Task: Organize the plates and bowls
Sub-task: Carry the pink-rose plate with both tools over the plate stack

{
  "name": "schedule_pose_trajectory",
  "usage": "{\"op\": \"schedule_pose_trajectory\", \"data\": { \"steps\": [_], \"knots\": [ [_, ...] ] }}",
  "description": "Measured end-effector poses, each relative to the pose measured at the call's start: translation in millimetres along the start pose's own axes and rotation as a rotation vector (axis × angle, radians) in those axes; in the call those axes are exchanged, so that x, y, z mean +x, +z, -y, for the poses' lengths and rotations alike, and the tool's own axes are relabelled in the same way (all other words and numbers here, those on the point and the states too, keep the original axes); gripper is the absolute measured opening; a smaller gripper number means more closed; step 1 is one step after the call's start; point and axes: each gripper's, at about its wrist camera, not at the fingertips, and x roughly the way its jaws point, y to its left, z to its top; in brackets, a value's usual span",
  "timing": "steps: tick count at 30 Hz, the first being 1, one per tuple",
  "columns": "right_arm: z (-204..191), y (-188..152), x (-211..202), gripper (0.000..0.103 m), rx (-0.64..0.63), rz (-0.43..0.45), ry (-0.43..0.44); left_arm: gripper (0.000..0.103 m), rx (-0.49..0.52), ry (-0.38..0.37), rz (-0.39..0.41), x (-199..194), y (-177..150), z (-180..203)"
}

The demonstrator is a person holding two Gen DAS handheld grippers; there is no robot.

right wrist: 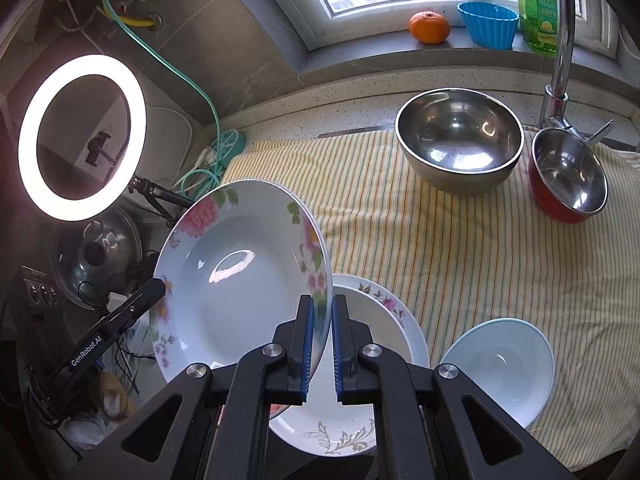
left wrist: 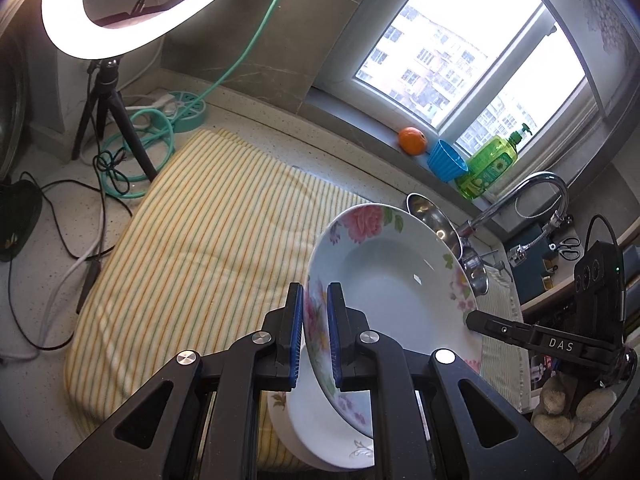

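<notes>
A pale blue floral plate (left wrist: 396, 280) (right wrist: 240, 280) is held tilted in the air by both grippers. My left gripper (left wrist: 315, 336) is shut on its near rim. My right gripper (right wrist: 321, 348) is shut on the opposite rim; it also shows in the left wrist view (left wrist: 476, 318). Below it, two white plates (right wrist: 368, 360) (left wrist: 320, 428) lie stacked on the striped cloth (left wrist: 200, 240). A pale blue bowl (right wrist: 500, 368) sits to their right. A large steel bowl (right wrist: 460, 140) and a red-sided steel bowl (right wrist: 568, 176) stand at the back.
A ring light on a tripod (left wrist: 116, 4) (right wrist: 80, 136) and loose cables (left wrist: 100, 168) stand left of the cloth. A faucet (right wrist: 560, 60), an orange (right wrist: 429, 27), a blue cup (right wrist: 488, 24) and a green soap bottle (left wrist: 490, 164) line the window side.
</notes>
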Motion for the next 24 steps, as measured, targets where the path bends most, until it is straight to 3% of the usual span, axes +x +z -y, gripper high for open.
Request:
{"op": "schedule_pose_trajectory", "data": {
  "steps": [24],
  "knots": [
    [35,-64,26,0.008,0.092,-0.043,-0.045,0.010,0.026,0.021,-0.122,30,-49,-6]
  ]
}}
